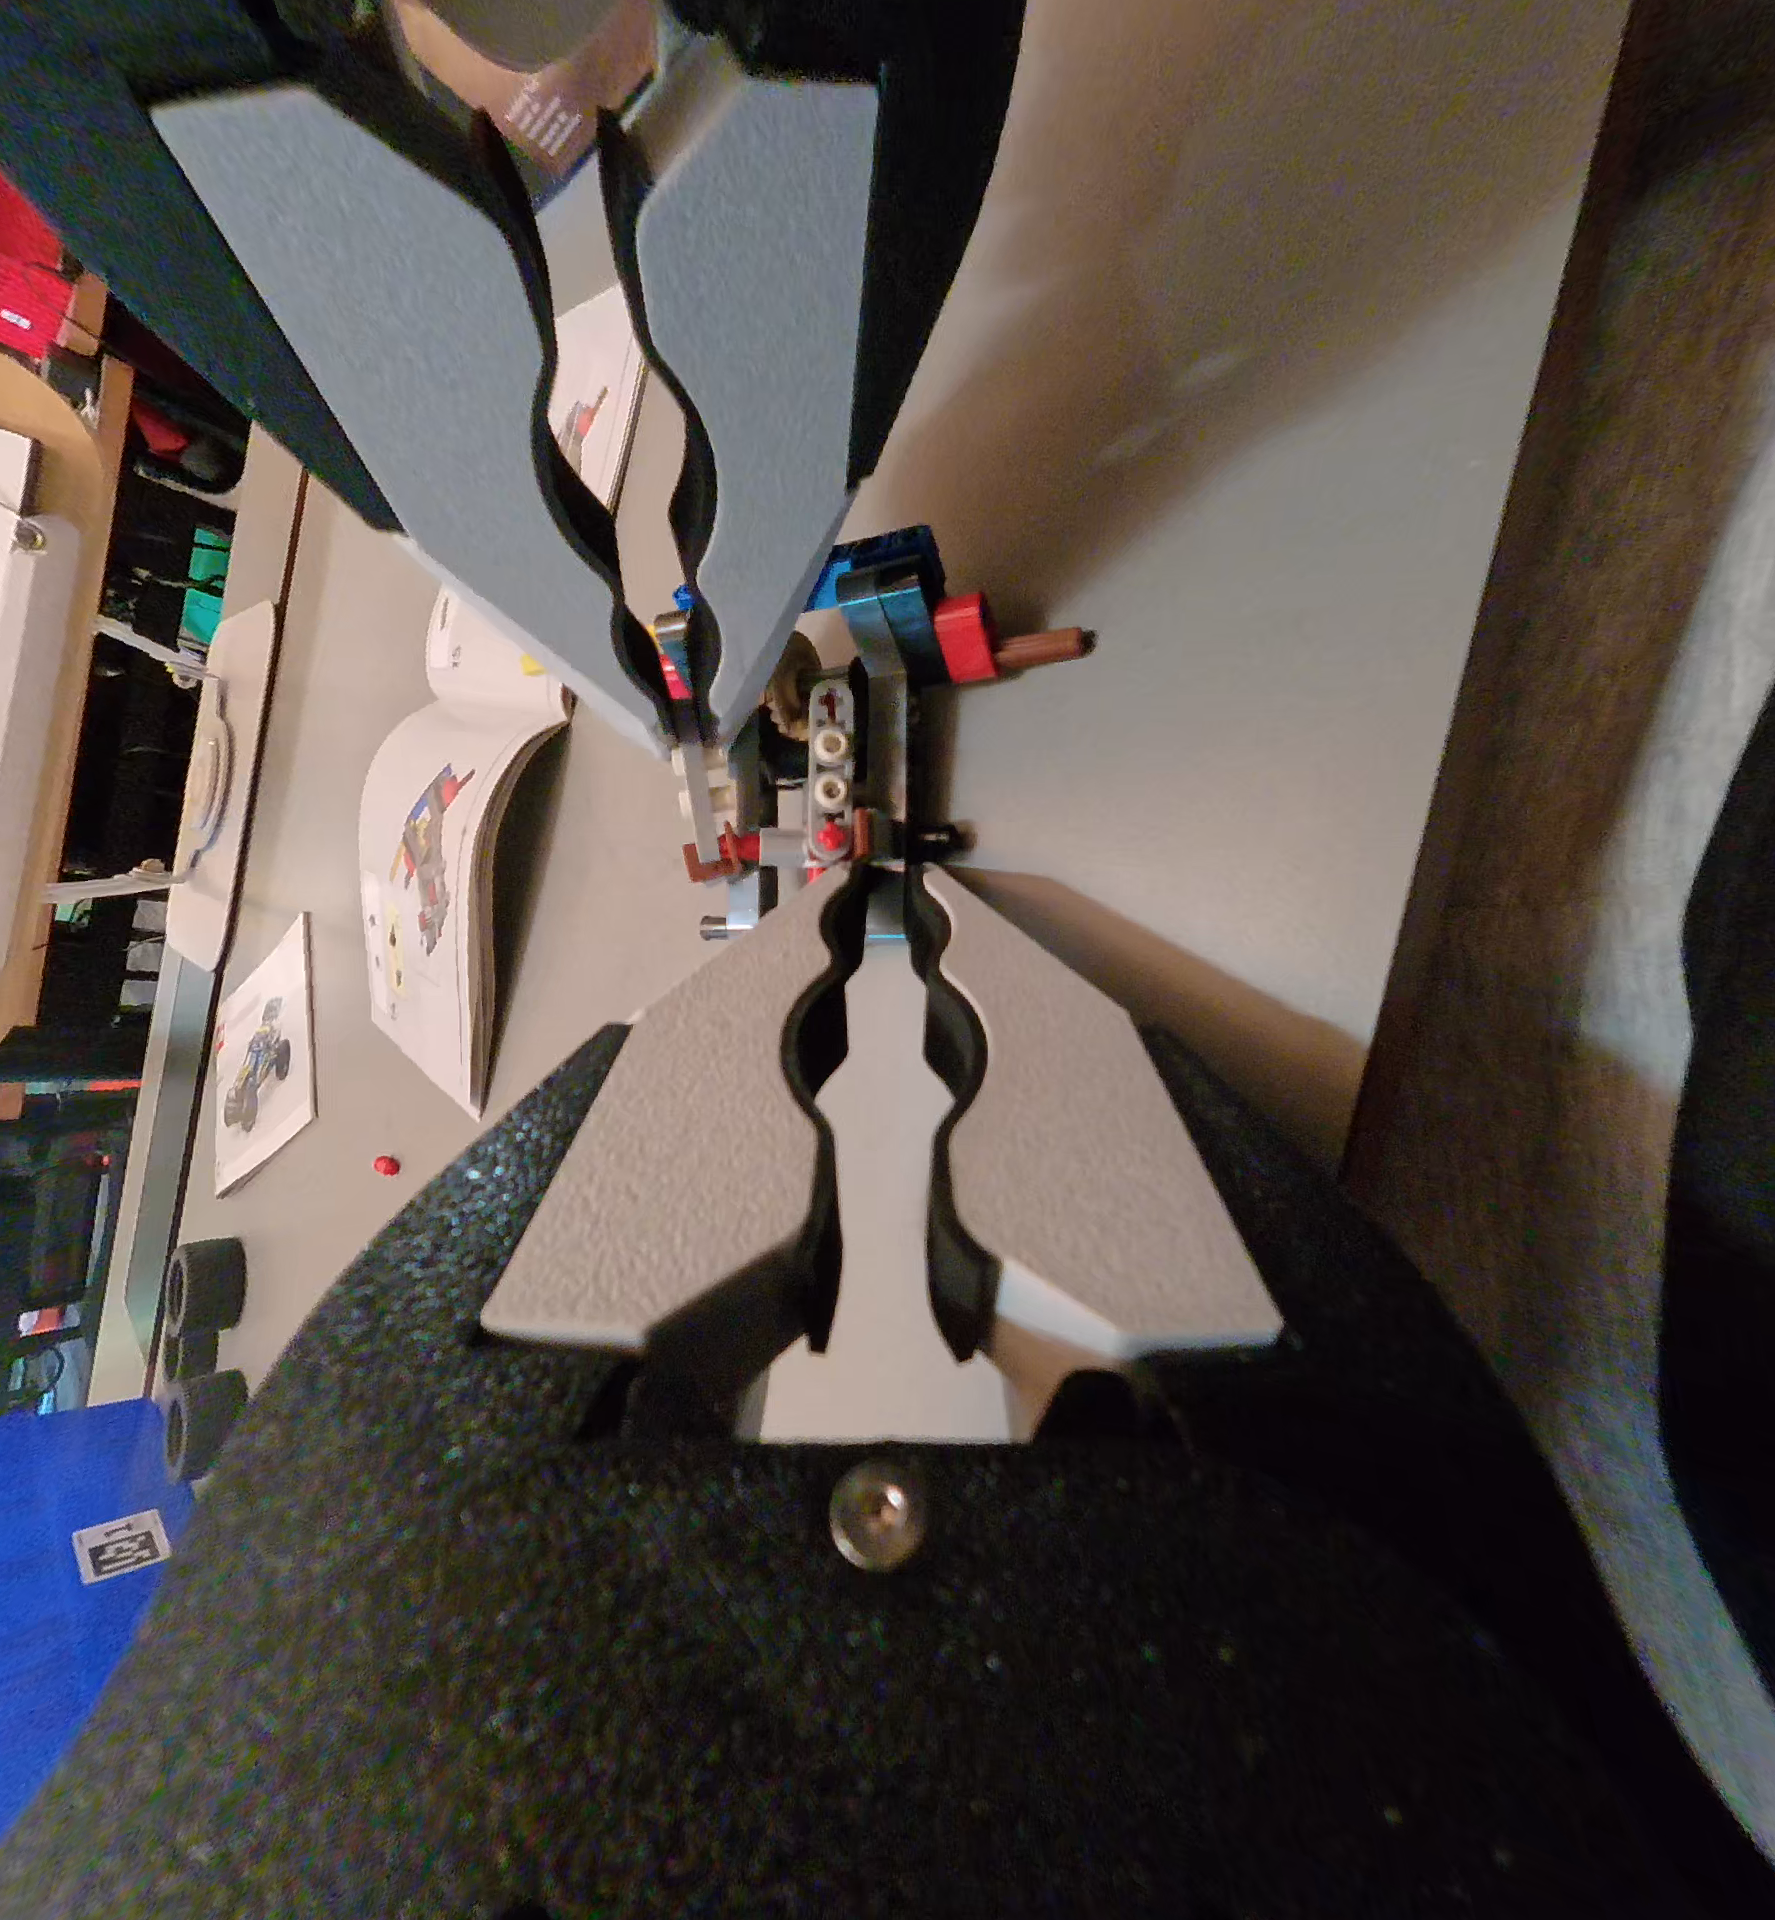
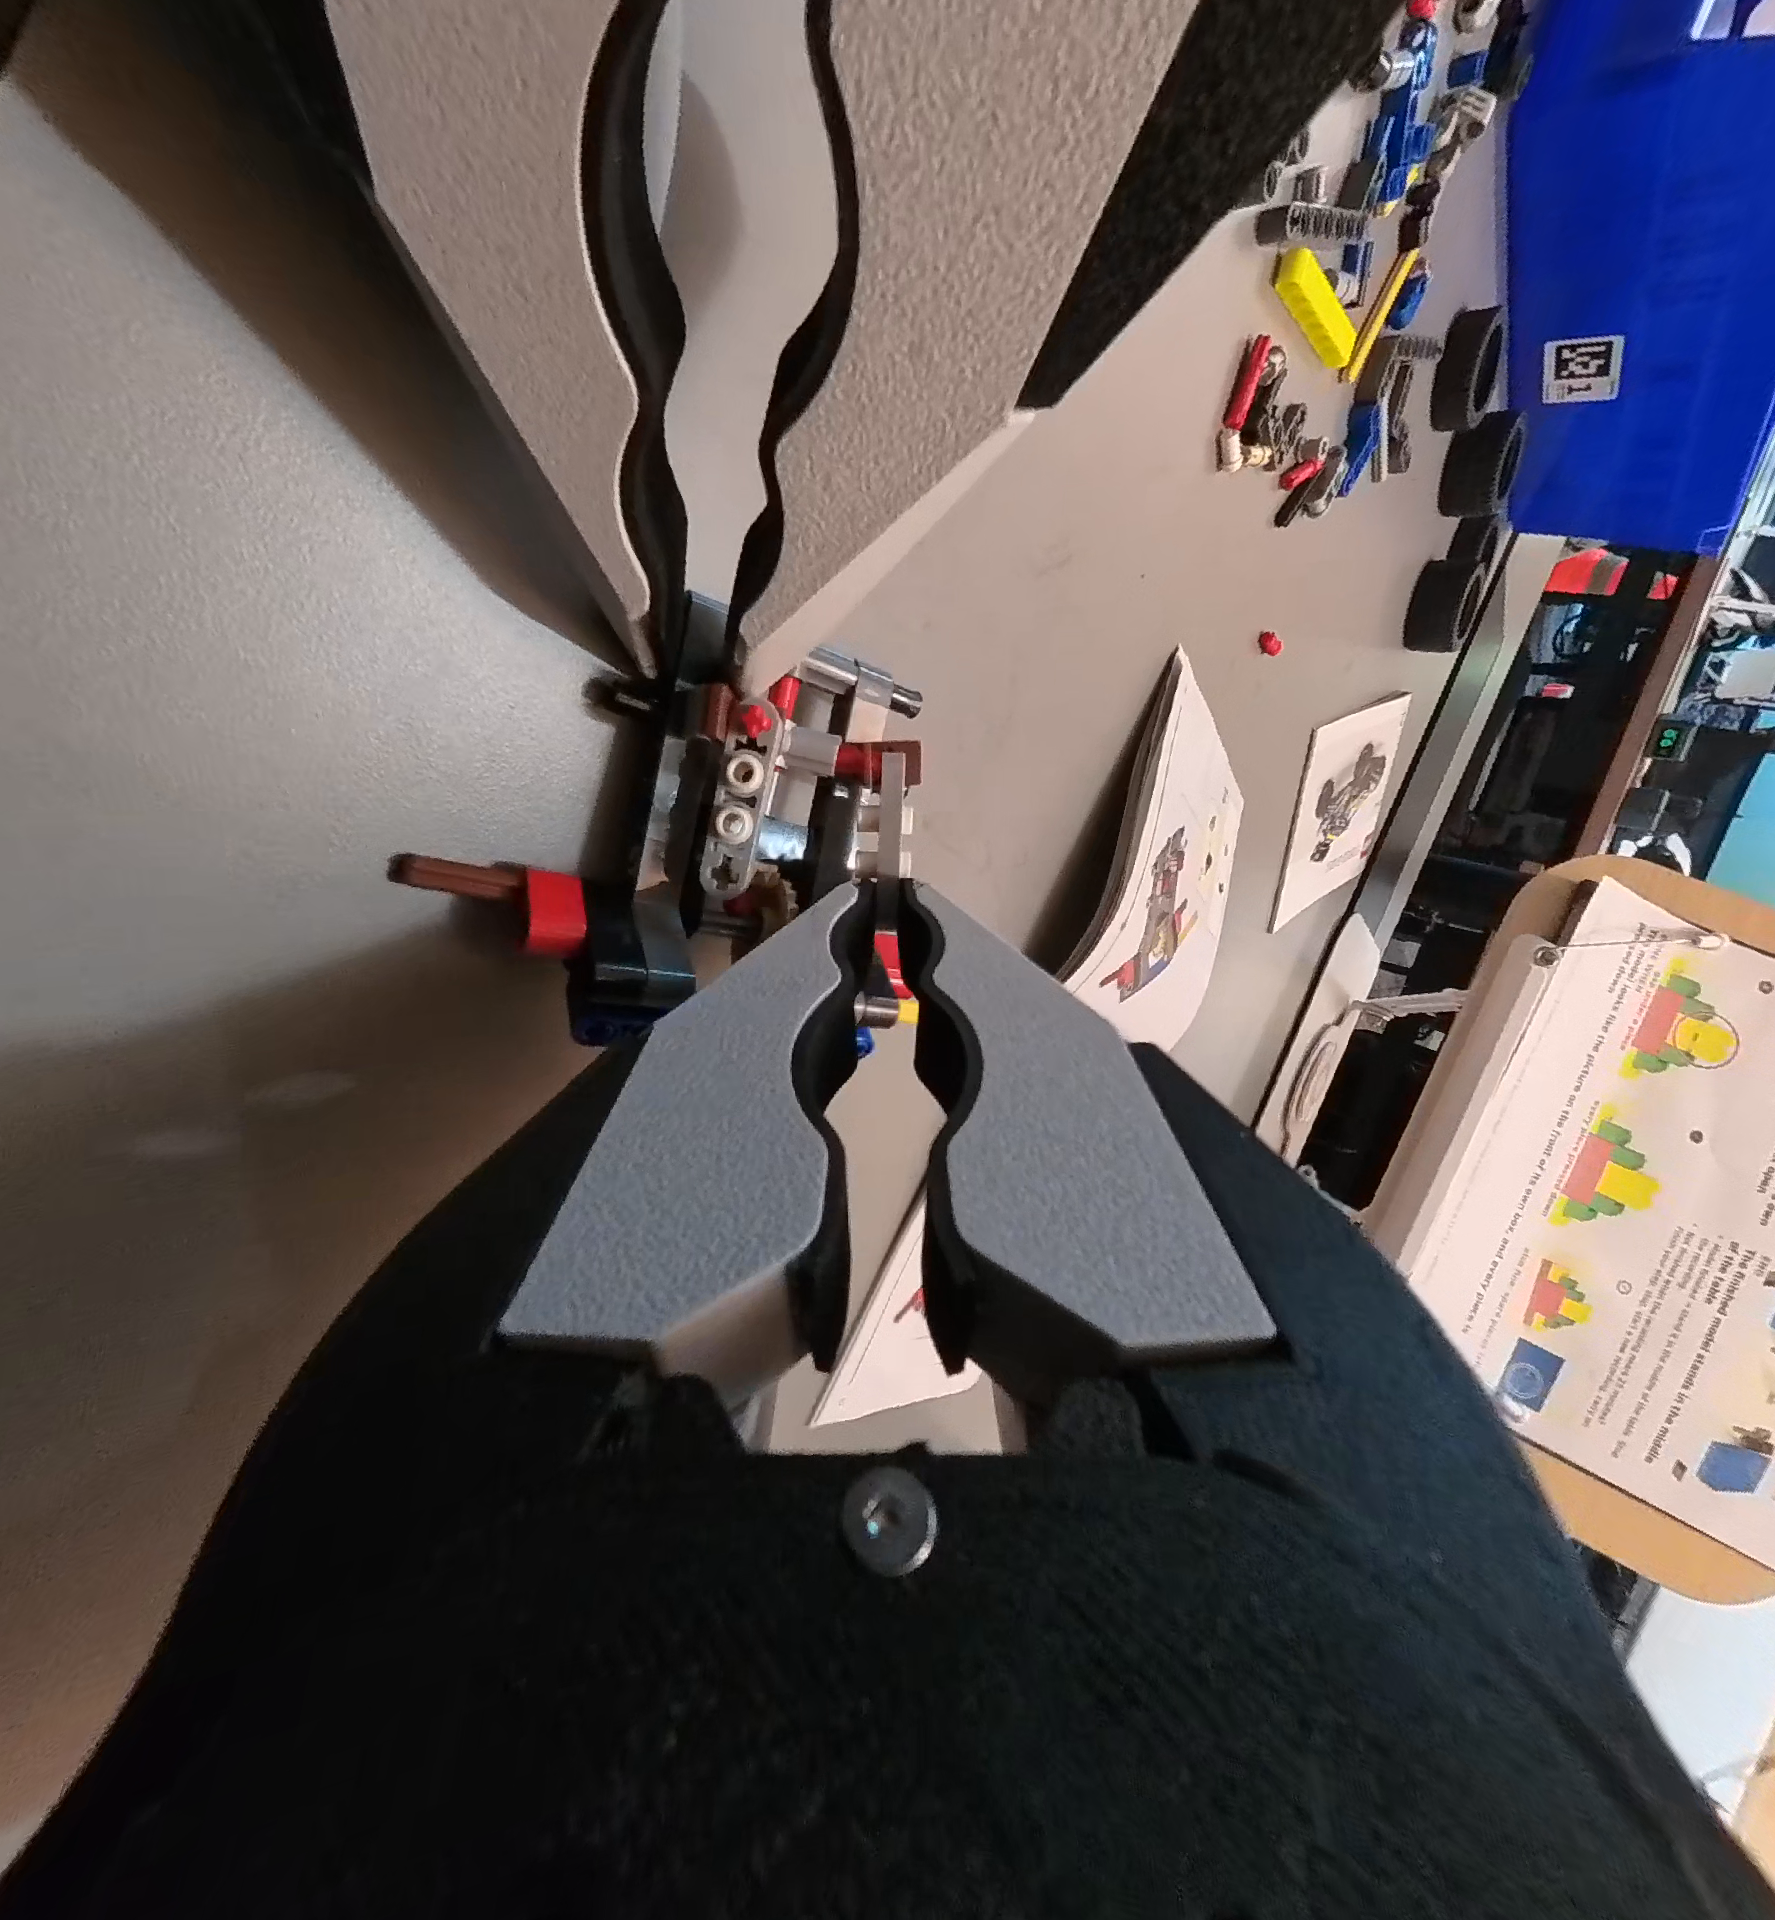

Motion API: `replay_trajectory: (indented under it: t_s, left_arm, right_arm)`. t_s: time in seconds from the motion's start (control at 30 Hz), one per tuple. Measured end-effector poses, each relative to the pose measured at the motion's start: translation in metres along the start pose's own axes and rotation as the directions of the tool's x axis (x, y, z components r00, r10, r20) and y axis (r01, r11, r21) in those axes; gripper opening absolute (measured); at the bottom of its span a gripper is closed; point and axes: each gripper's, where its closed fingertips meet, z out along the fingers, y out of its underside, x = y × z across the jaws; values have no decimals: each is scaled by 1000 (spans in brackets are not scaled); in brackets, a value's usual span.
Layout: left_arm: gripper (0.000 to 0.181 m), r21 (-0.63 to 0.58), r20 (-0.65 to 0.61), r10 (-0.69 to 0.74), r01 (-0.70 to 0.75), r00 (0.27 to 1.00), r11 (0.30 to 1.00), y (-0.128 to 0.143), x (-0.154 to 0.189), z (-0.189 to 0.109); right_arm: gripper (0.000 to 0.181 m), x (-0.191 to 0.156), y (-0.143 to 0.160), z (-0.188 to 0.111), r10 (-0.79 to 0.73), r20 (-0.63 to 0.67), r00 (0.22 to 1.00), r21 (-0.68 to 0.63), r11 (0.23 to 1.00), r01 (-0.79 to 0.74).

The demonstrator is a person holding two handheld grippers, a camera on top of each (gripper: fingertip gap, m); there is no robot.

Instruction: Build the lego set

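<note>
While both tools met over the grey table [image 2: 239,520], we held the half-built lego model [image 2: 748,821] between them, lifted just clear of the tabletop; our left gripper [image 1: 883,883] was clenched on the model's dark frame, and our right gripper [image 2: 888,894] pinched a light grey beam [image 2: 893,821] at its side; seating that beam well, we judged, meant keeping the left grip rigid and pressing straight along the pins, not twisting; the open instruction booklet [image 2: 1163,852] and loose parts [image 2: 1361,312] lay beyond.
</note>
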Motion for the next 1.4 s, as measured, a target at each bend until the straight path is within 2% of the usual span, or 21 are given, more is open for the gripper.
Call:
replay_trajectory:
  t_s: [0.03,0.3,0.53,0.83,1.0,1.4]
  left_arm:
    - [5,1,0,1,-1,1000,1000,0,0,0]
    - [5,7,-3,4,-4,1000,1000,-1,0,1]
    - [5,15,-4,3,-3,1000,1000,-1,0,1]
    - [6,35,0,-8,8,1000,999,-1,1,0]
    - [7,53,3,-16,16,1000,998,-2,0,1]
    - [12,106,-14,-54,56,998,993,-4,-1,-1]
  right_arm:
    - [1,0,1,-1,0,5,1000,-1,1000,0]
    - [1,-2,0,-2,-3,10,1000,-4,1000,3]
    - [1,-2,0,-2,56,1,998,43,998,-56]
    - [1,-5,1,-6,40,-55,998,-8,999,-41]
    - [0,-6,4,-5,106,-32,994,11,994,-106]
    - [1,-5,11,-5,140,-30,990,5,990,-140]
